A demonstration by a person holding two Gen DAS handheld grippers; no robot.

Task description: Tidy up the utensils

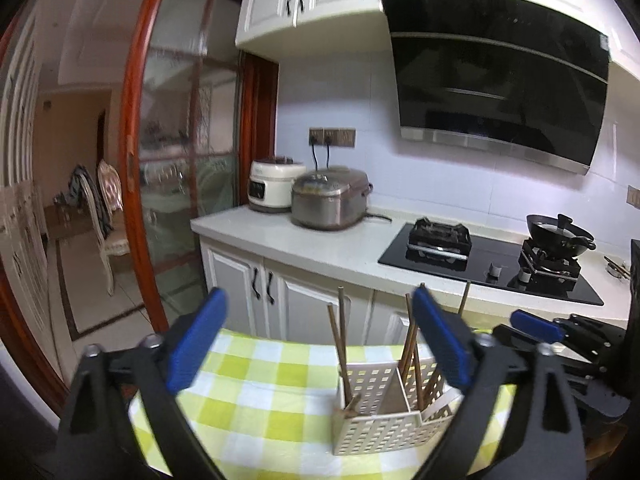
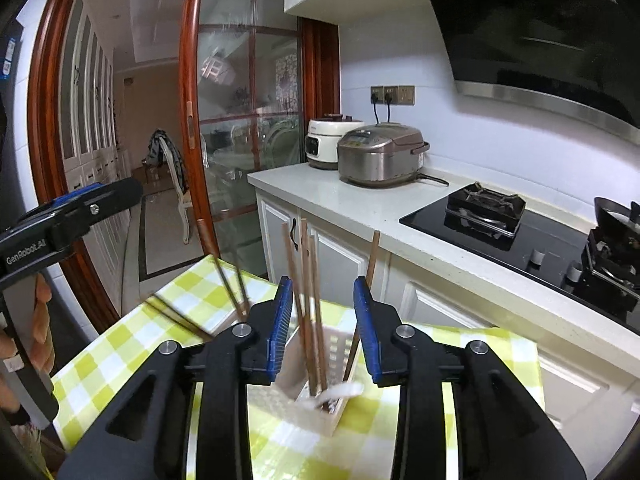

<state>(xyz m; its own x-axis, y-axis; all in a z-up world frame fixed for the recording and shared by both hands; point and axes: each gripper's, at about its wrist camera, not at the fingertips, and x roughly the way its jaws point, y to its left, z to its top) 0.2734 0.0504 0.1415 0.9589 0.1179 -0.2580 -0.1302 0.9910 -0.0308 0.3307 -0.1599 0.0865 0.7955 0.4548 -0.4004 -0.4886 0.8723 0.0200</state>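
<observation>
- Kitchen: bench under yellow-green checked cloth (image 1: pixel 256 380); white perforated plastic caddy (image 1: pixel 380 428) on it holds brown wooden chopsticks (image 1: pixel 343 344).
- Left claw (image 1: pixel 320 344) spread wide, empty.
- Right claw (image 2: pixel 323 328) part-spread, empty, straddling chopsticks.
- Right view only: hand (image 2: pixel 38 328) at left.

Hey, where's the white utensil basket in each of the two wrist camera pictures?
Left wrist view: the utensil basket sits low and right of centre on the checked cloth, between the tool's blue pads.
Right wrist view: the basket shows at bottom centre, partly hidden behind the tool's arms.
Shared landmark: the silver rice cooker on the counter.
</observation>
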